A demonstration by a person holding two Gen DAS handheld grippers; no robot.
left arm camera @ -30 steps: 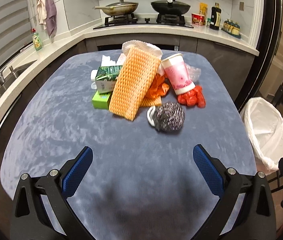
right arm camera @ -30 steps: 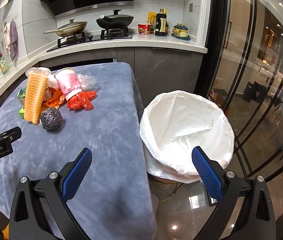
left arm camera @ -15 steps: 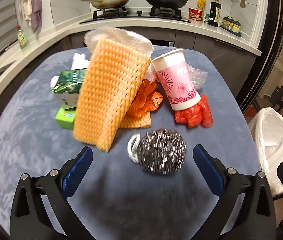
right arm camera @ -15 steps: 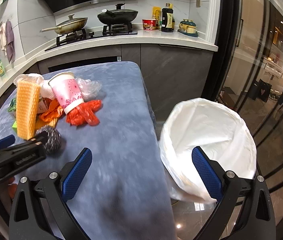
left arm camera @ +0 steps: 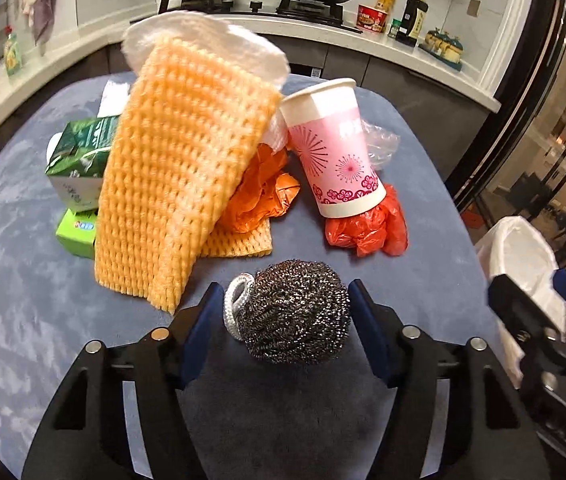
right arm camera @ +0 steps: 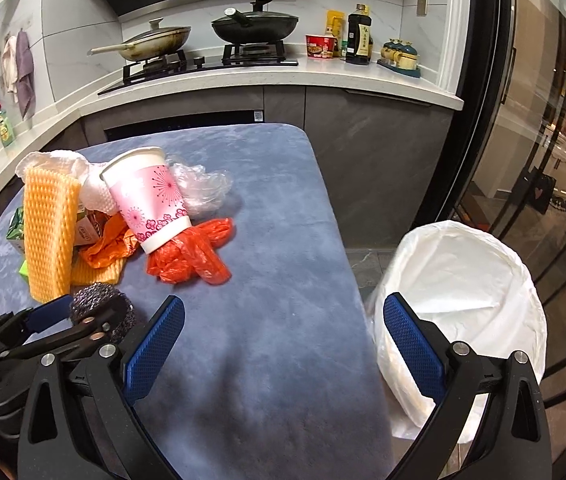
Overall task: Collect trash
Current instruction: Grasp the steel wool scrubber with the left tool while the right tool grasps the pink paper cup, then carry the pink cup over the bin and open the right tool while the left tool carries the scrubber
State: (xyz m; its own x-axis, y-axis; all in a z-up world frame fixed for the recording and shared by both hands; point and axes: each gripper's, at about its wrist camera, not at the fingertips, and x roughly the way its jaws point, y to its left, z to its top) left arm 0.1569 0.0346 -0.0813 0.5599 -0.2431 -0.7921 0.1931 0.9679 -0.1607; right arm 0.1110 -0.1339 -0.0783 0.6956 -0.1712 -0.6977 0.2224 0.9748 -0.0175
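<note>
A steel wool scrubber [left arm camera: 295, 312] lies on the blue-grey table [left arm camera: 23, 300], between the two fingers of my left gripper [left arm camera: 285, 304], whose jaws have closed in against its sides. It also shows in the right wrist view [right arm camera: 99, 306]. Behind it lies a trash pile: orange foam net [left arm camera: 171, 184], pink paper cup [left arm camera: 335, 152], red plastic bag [left arm camera: 367, 228], orange bag [left arm camera: 259, 196], green cartons [left arm camera: 79, 156]. My right gripper [right arm camera: 283, 332] is open and empty over the table's right edge, next to the white-lined trash bin [right arm camera: 463, 292].
A kitchen counter [right arm camera: 323, 76] with stove, two pans and bottles runs behind the table. Glass doors [right arm camera: 543, 120] stand at the right. The bin [left arm camera: 523, 256] sits on the floor just off the table's right side.
My left gripper moved forward to the pile and its jaws narrowed around the steel wool scrubber. My right gripper swung left, from over the bin toward the table edge.
</note>
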